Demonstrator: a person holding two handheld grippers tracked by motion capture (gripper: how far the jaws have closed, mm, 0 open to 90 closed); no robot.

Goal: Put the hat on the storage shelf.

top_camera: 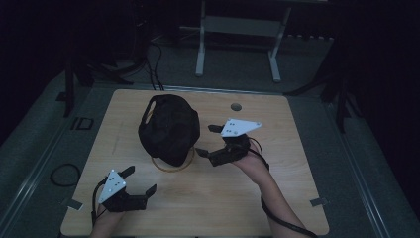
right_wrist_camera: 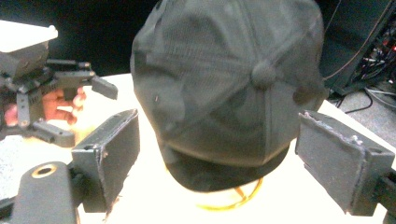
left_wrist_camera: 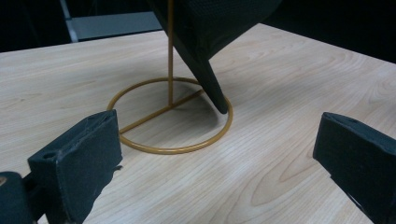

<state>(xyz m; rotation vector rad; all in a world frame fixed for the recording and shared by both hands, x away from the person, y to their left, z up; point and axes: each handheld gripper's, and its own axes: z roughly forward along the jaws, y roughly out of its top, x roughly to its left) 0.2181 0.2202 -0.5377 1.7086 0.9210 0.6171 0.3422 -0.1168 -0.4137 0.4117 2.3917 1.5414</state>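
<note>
1. Between the fingers of the right gripper (top_camera: 208, 140) lies open air; they stand spread wide and grip nothing, one finger (right_wrist_camera: 109, 156) on each side of the black cap (right_wrist_camera: 224, 88) in the right gripper view.
2. Just ahead of those fingers, the cap hangs on a gold wire stand (top_camera: 171, 166), close to the fingertips but not touched by them in the high view.
3. Below the cap, the stand's round base ring (left_wrist_camera: 170, 116) lies flat on the worktop (top_camera: 223, 198), with an upright rod rising from its cross bar into the cap.
4. Over the ring's far side, the cap's brim (left_wrist_camera: 212, 86) points down, its tip right at the wire; whether it touches cannot be told.
5. Nearer the person, the left gripper (top_camera: 140, 181) has its fingers open as well, holding nothing, one finger (left_wrist_camera: 81, 161) low at each side of the left gripper view.
6. Ahead of those fingers, the stand is well apart, with bare wood between.
7. Beyond the worktop's far edge, a dark floor carries cables and a pale metal frame (top_camera: 237, 29).
</note>
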